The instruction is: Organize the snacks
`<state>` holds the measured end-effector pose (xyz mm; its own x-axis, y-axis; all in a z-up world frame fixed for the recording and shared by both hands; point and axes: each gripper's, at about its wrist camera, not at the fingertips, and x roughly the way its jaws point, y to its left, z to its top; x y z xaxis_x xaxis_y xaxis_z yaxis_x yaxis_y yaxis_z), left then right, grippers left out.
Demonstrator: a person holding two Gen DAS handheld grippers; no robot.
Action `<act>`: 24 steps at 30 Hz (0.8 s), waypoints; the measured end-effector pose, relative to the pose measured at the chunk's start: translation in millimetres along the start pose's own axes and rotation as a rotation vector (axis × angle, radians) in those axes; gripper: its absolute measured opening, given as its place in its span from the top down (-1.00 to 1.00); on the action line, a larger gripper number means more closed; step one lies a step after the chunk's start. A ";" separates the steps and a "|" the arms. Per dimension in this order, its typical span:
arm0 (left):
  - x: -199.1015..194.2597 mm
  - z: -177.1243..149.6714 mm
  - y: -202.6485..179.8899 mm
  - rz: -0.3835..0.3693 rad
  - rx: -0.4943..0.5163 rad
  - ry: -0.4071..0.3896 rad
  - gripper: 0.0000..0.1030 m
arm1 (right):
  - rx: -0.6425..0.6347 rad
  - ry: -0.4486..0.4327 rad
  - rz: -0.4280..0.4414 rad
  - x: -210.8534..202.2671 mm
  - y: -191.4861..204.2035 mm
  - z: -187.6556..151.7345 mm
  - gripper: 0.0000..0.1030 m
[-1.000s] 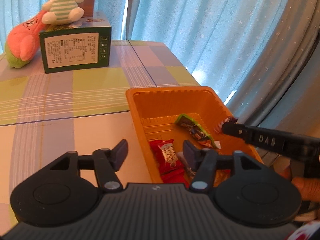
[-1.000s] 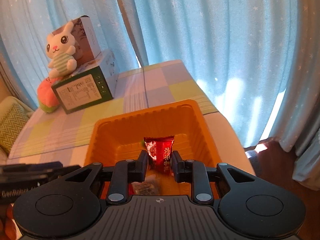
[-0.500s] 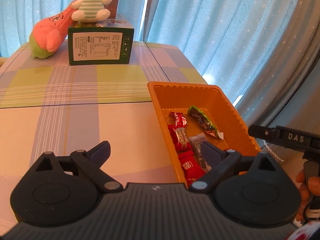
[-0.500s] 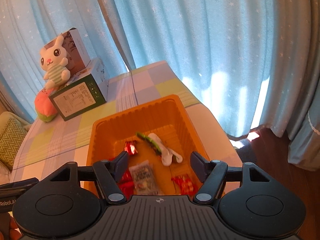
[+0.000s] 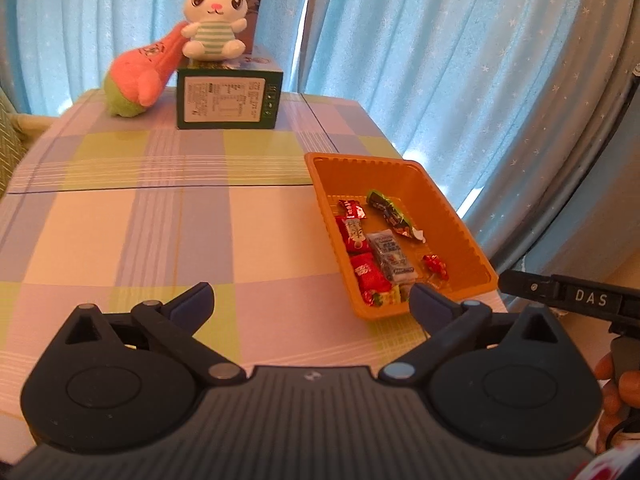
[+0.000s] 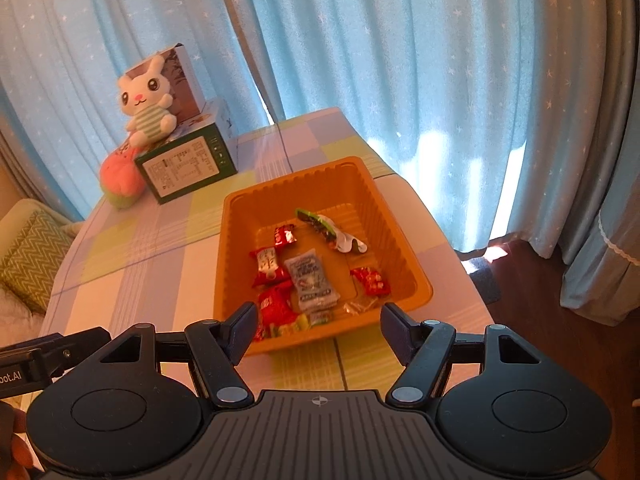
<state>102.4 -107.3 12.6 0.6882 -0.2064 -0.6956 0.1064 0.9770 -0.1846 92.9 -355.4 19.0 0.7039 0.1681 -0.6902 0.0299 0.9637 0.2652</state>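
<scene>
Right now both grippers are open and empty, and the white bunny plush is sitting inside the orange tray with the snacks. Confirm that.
Not quite. The left gripper and right gripper are open and empty, but the white bunny plush sits on top of the green box at the far end of the table, not in the orange tray. The right wrist view shows it.

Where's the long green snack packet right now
The green snack packet lies in the orange tray, toward its far right part in the right wrist view, just right of a small red candy and beyond the blue-grey packet.
</scene>
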 end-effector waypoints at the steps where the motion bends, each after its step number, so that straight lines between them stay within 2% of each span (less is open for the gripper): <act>1: -7.7 -3.8 -0.3 0.014 0.006 -0.001 -0.99 | -0.006 -0.003 -0.001 -7.6 3.4 -4.4 -0.32; 9: -61.0 -34.0 1.6 0.078 0.011 -0.022 -0.99 | -0.064 -0.010 -0.004 -49.6 28.9 -35.1 -0.32; 16: -90.8 -55.5 1.6 0.086 0.010 -0.021 -1.00 | -0.093 -0.002 0.001 -72.9 45.6 -59.5 -0.32; 24: -106.6 -68.6 -2.4 0.084 0.033 -0.016 -1.00 | -0.113 0.008 0.002 -88.7 57.2 -73.5 -0.32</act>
<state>-20.4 -91.3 39.6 0.7072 -0.1230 -0.6962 0.0714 0.9921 -0.1028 -20.0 -300.0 45.9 0.6979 0.1710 -0.6954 -0.0516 0.9806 0.1893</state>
